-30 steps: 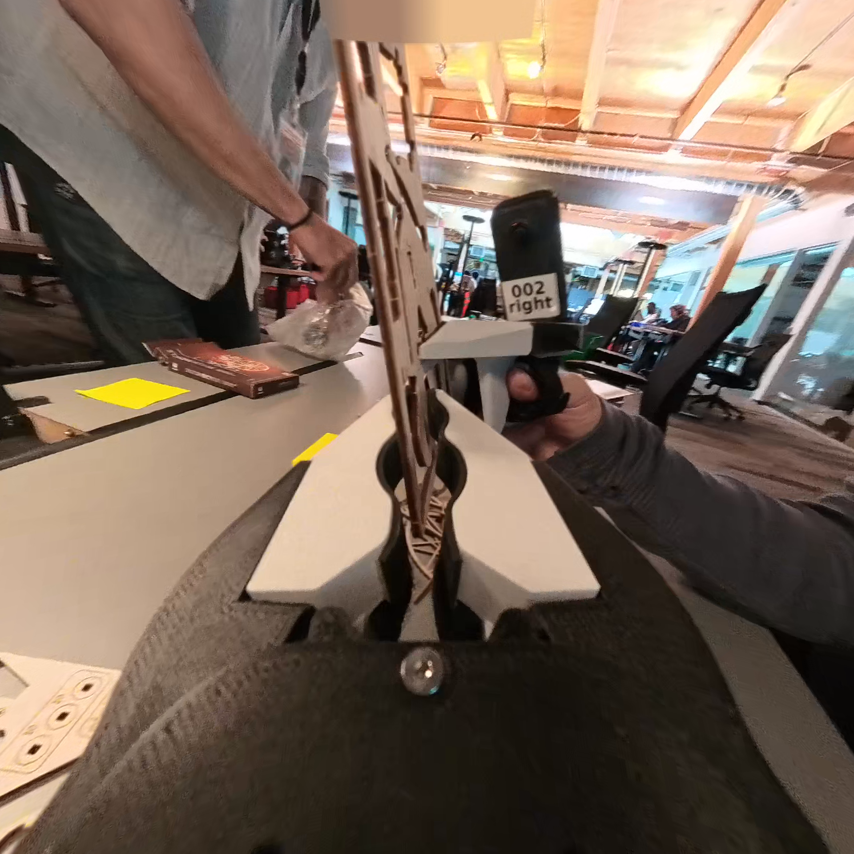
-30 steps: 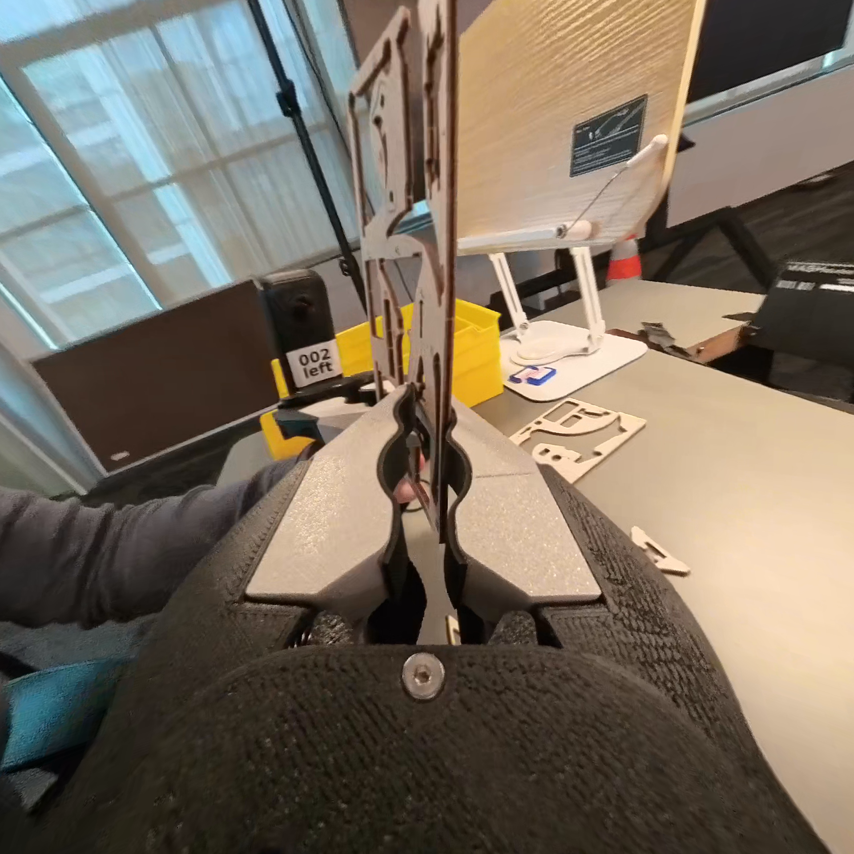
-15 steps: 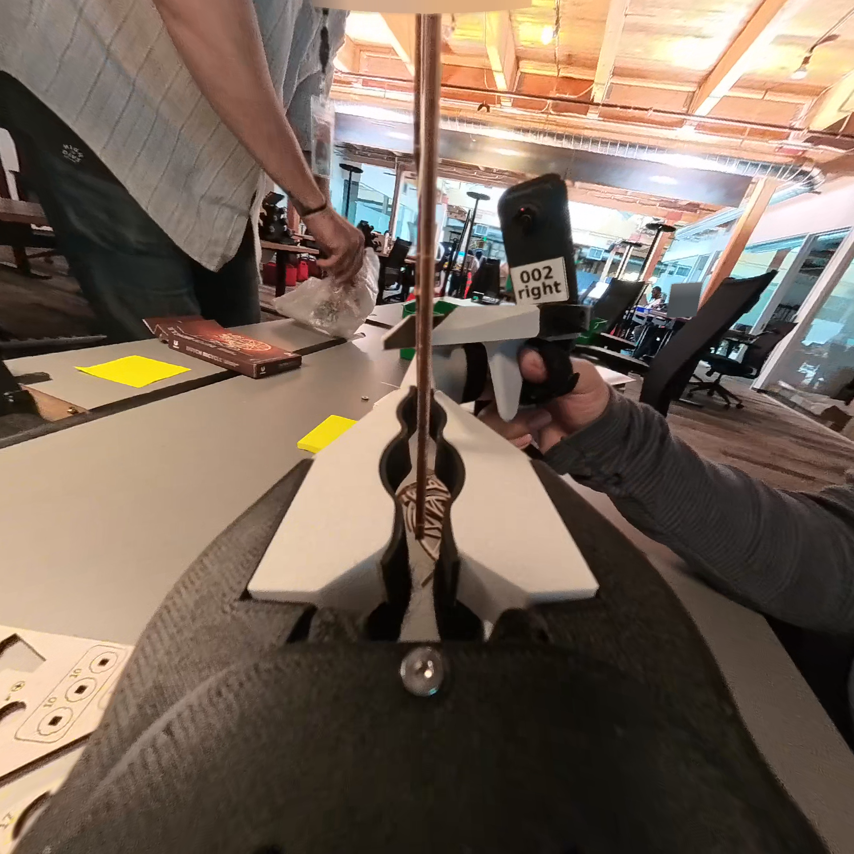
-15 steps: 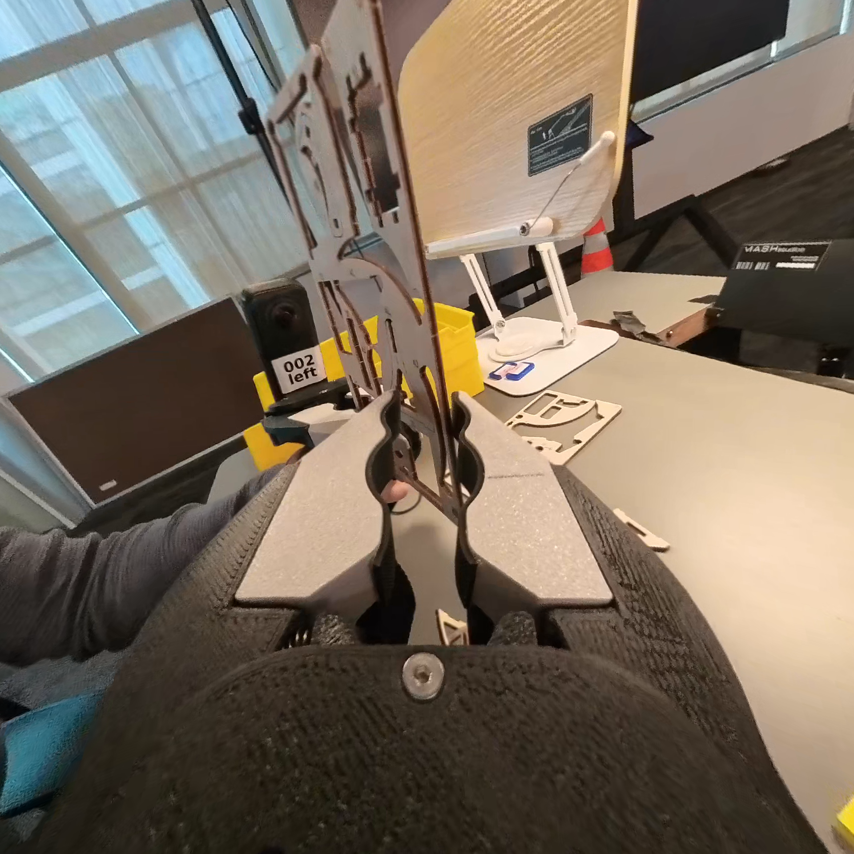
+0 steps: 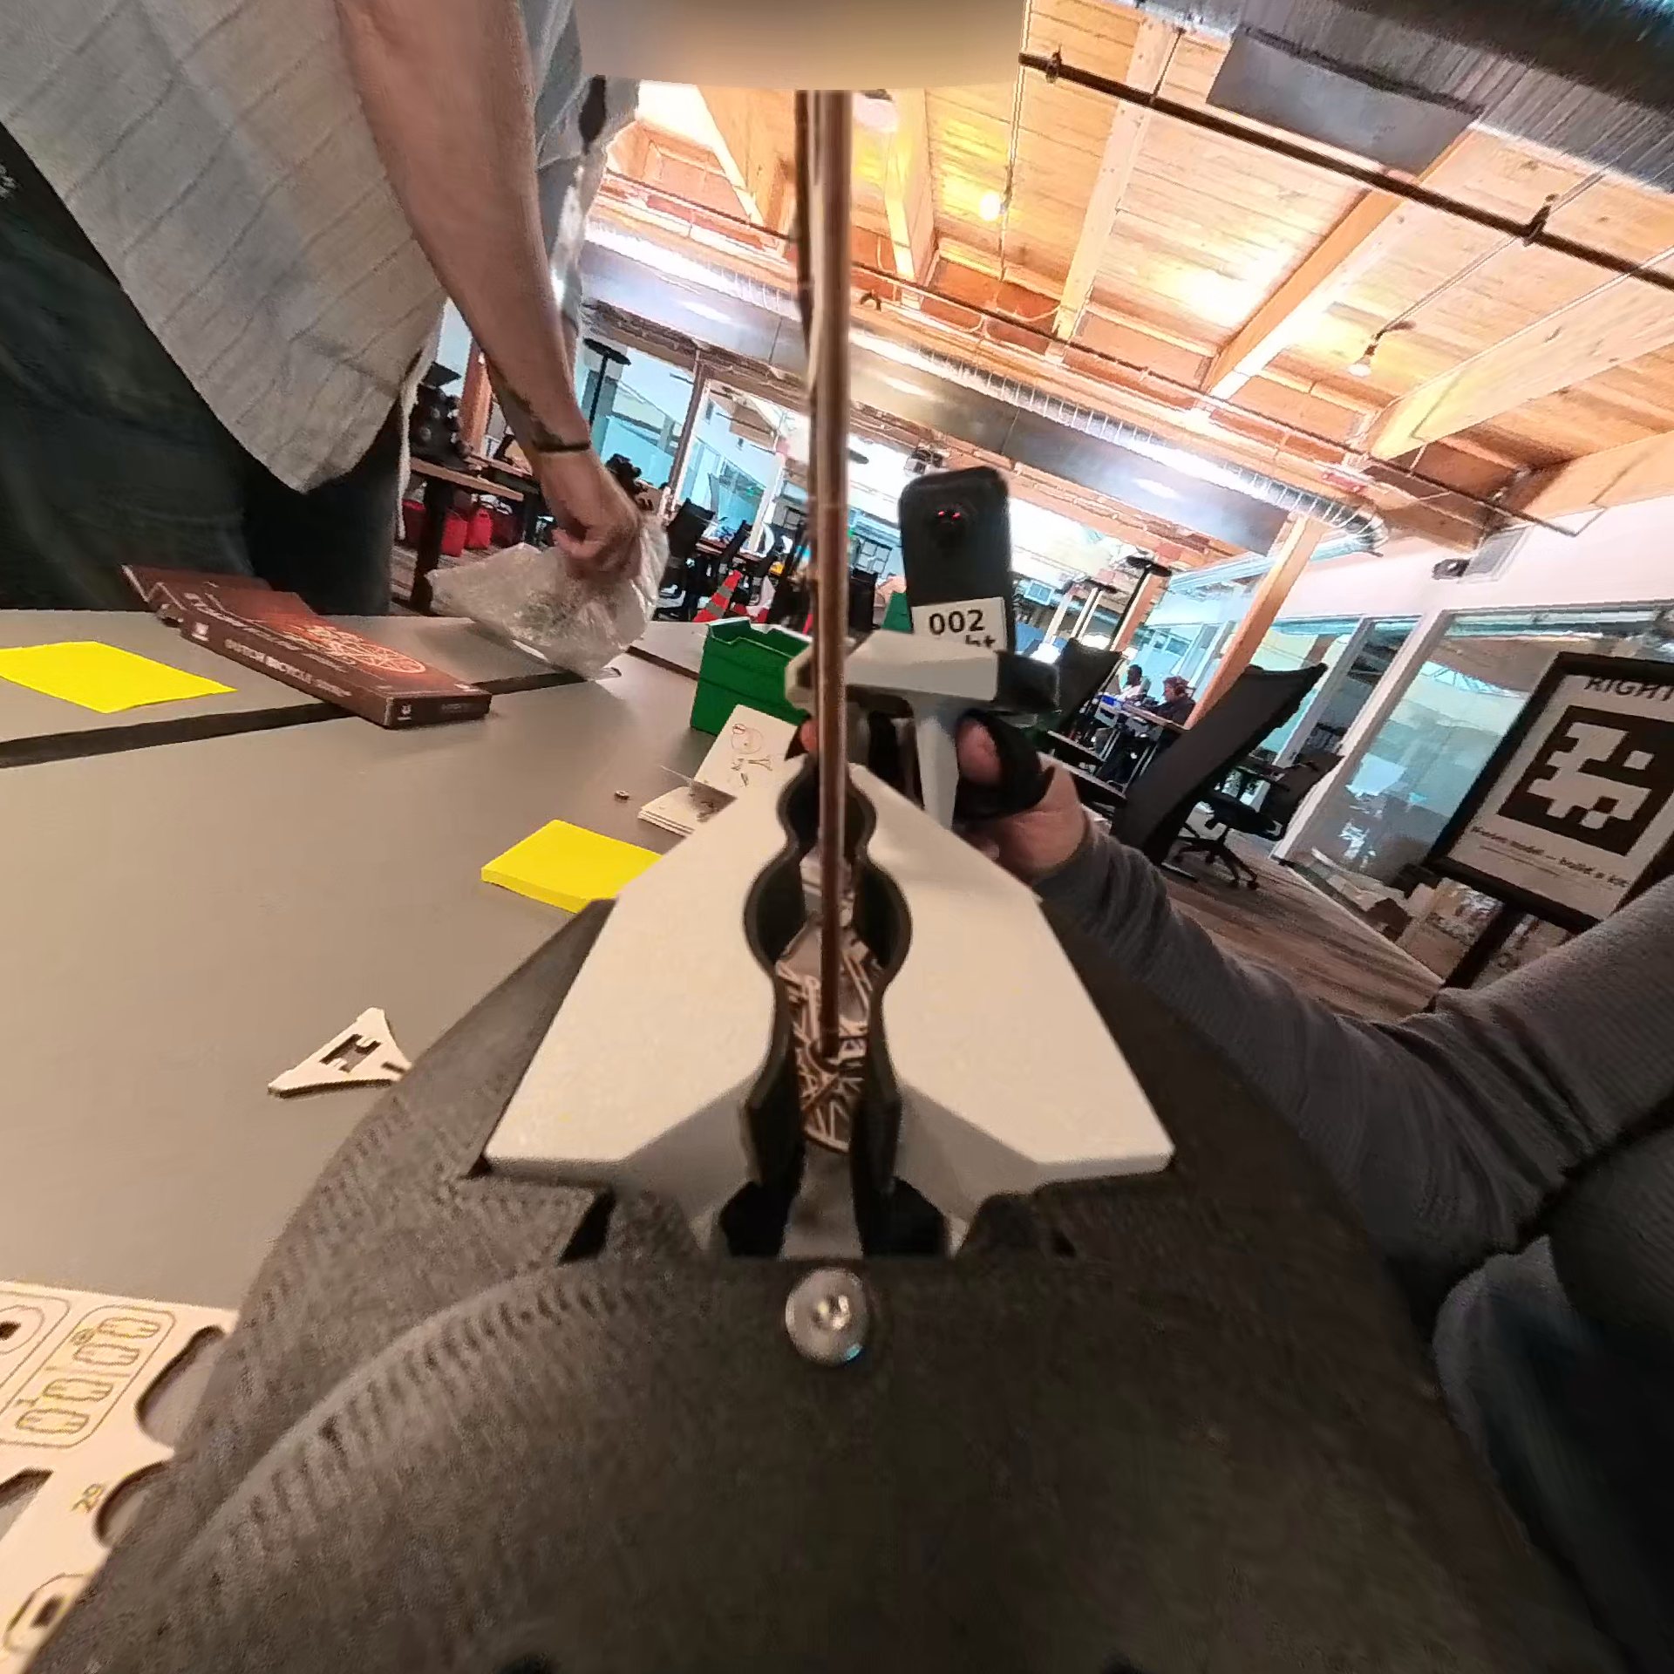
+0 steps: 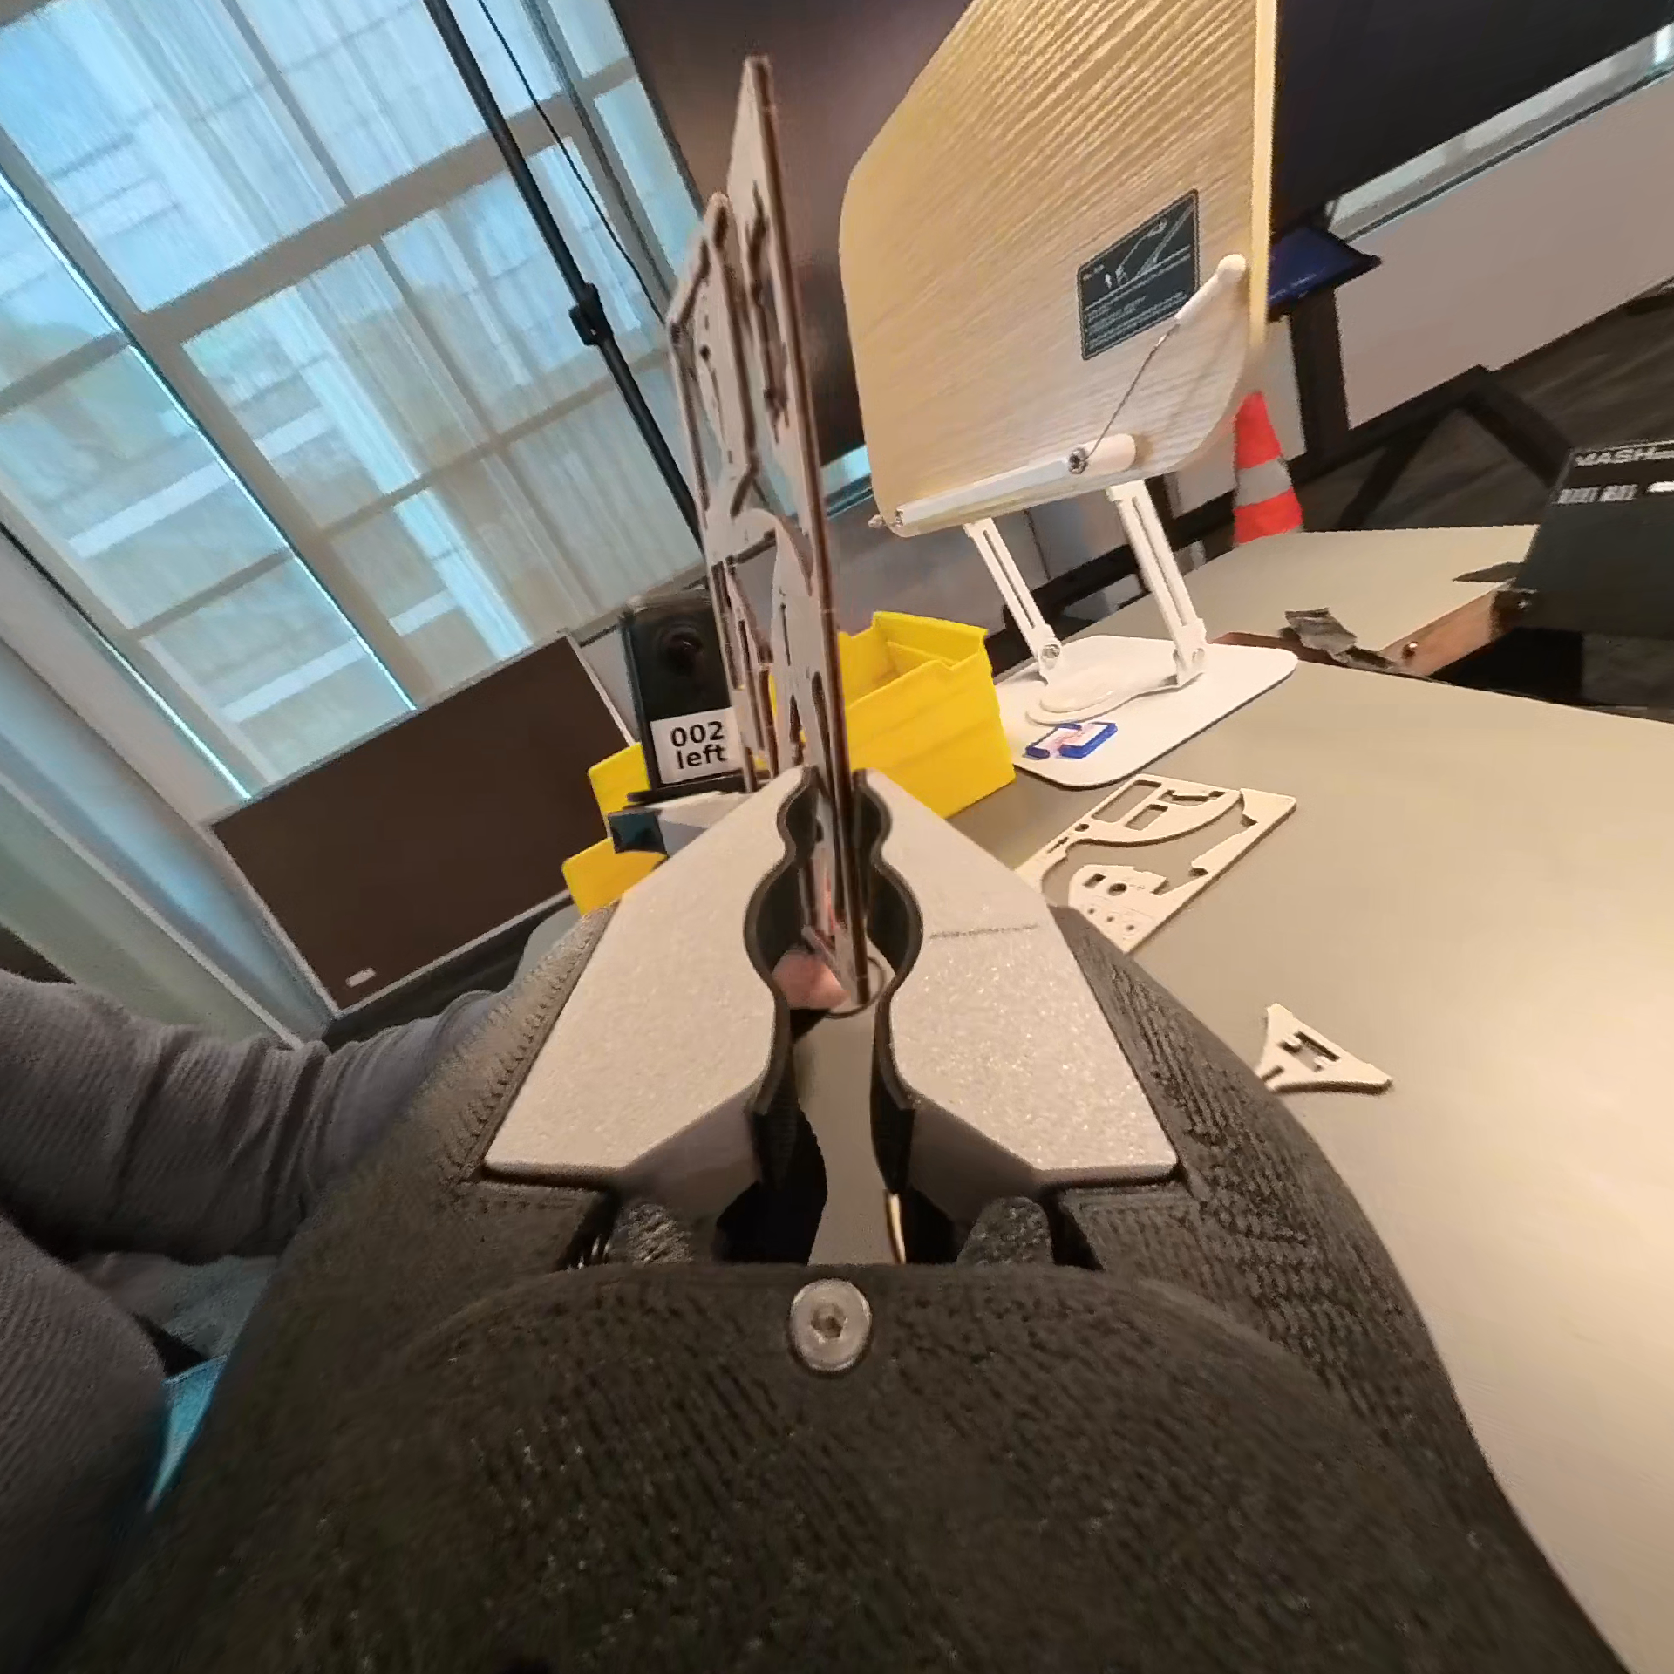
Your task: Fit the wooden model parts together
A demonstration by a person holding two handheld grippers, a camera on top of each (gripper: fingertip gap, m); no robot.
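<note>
Above the grey table [image 5: 272, 870], both the left gripper [image 5: 826, 797] and the right gripper [image 6: 829, 797] squeeze one thin, flat wooden cut-out sheet [image 6: 779, 507] standing upright between them.

You are working in an open-plan office or maker space. Exposed timber beams [image 5: 1132, 181] run overhead, with rows of desks and black office chairs [image 5: 1205, 752] stretching back past glass partitions [image 5: 1413, 725]. Your grey table [image 5: 226, 861] carries yellow sticky notes [image 5: 566, 874]. Behind it stand tall windows [image 6: 272, 408], a book stand [image 6: 1060, 299] and a traffic cone [image 6: 1264, 471].
</note>
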